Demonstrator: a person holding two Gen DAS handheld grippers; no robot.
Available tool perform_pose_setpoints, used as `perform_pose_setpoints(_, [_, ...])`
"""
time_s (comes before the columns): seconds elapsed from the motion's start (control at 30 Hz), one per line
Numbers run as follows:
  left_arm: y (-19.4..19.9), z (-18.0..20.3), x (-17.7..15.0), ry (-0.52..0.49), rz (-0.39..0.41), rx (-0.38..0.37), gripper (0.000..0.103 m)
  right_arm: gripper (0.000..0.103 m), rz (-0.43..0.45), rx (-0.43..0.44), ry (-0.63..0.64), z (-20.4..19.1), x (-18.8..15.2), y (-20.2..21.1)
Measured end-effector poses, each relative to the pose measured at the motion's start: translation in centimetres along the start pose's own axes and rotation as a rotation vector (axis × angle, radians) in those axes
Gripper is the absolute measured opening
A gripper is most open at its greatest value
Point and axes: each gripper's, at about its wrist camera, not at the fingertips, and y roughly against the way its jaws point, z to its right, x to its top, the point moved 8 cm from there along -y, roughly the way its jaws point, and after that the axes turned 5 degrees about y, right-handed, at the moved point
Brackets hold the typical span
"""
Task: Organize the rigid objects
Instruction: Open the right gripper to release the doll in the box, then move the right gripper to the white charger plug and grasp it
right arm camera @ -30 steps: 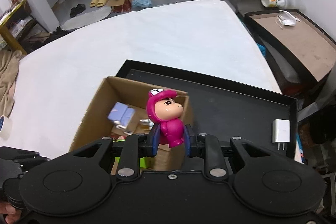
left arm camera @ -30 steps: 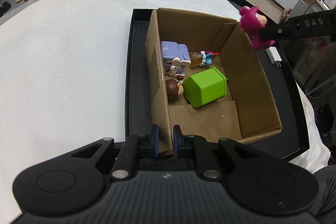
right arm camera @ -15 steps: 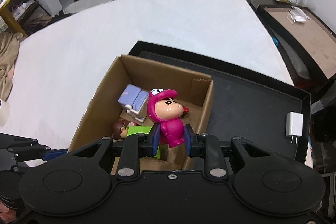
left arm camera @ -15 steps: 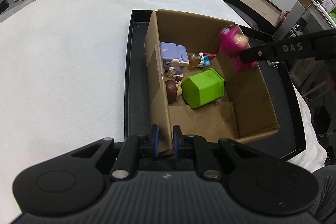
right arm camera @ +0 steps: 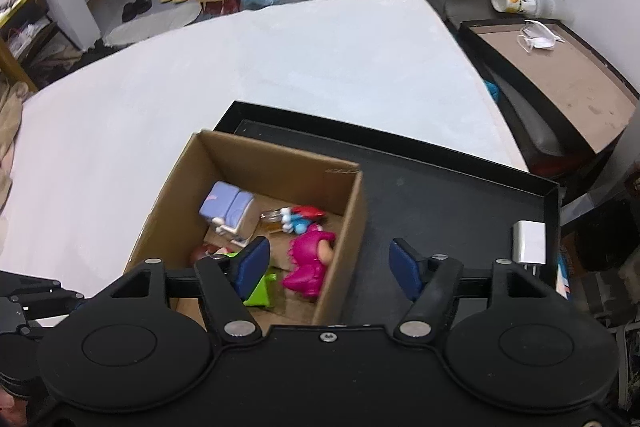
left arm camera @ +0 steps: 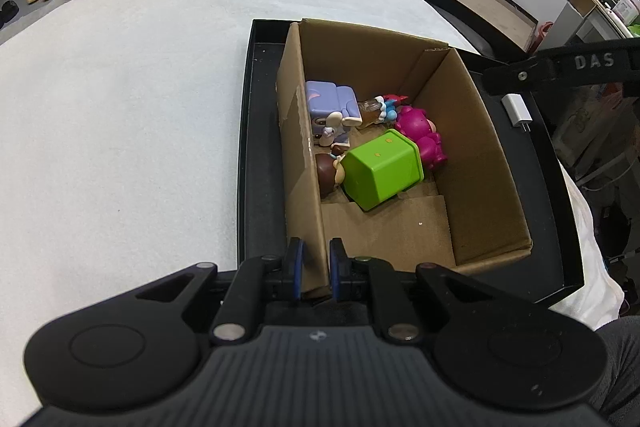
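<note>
A cardboard box [left arm camera: 472,155] stands in a black tray [left arm camera: 260,147]. My left gripper [left arm camera: 315,265] is shut on the box's near left wall. Inside lie a pink figurine [left arm camera: 420,131], a green cube [left arm camera: 382,169], a purple toy [left arm camera: 330,103], a brown-haired figure [left arm camera: 328,171] and a small blue-red figure [left arm camera: 386,105]. My right gripper [right arm camera: 330,269] is open and empty above the box's right wall [right arm camera: 344,251]; the pink figurine [right arm camera: 310,263] lies on its side below it. A white charger [right arm camera: 530,241] rests on the tray [right arm camera: 440,199] to the right.
The tray sits on a white bed [left arm camera: 120,107]. A dark side table [right arm camera: 560,67] with a mask [right arm camera: 538,37] and a cup [right arm camera: 516,1] stands at the far right. Slippers and boxes lie on the floor beyond.
My right gripper moved over the box and opened; the pink figurine dropped out of it into the box beside the green cube. My left gripper kept its hold on the box wall.
</note>
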Motion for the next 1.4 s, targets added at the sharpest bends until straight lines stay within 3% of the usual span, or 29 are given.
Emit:
perform_pose_setpoints(0.77, [-0.6, 0.3, 0.0, -0.02, -0.008, 0.052, 0.012, 0.07, 0.019, -0.084, -0.162, 10.8, -1.1, -0.1])
perform_pose_setpoints(1.07, [-0.8, 0.6, 0.0, -0.036, -0.007, 0.074, 0.012, 0.062, -0.027, -0.1, -0.214, 14.3, -1.7, -2.9])
perform_pose_setpoints(1.23, [-1.1, 0.7, 0.1, -0.031, -0.013, 0.088, 0.012, 0.05, -0.046, -0.083, -0.248, 15.6, -2.0, -4.6])
perform_pose_setpoints(1.4, [-1.2, 0.7, 0.1, -0.031, -0.01, 0.1, 0.012, 0.048, -0.077, -0.099, -0.25, 17.0, -2.4, -6.6])
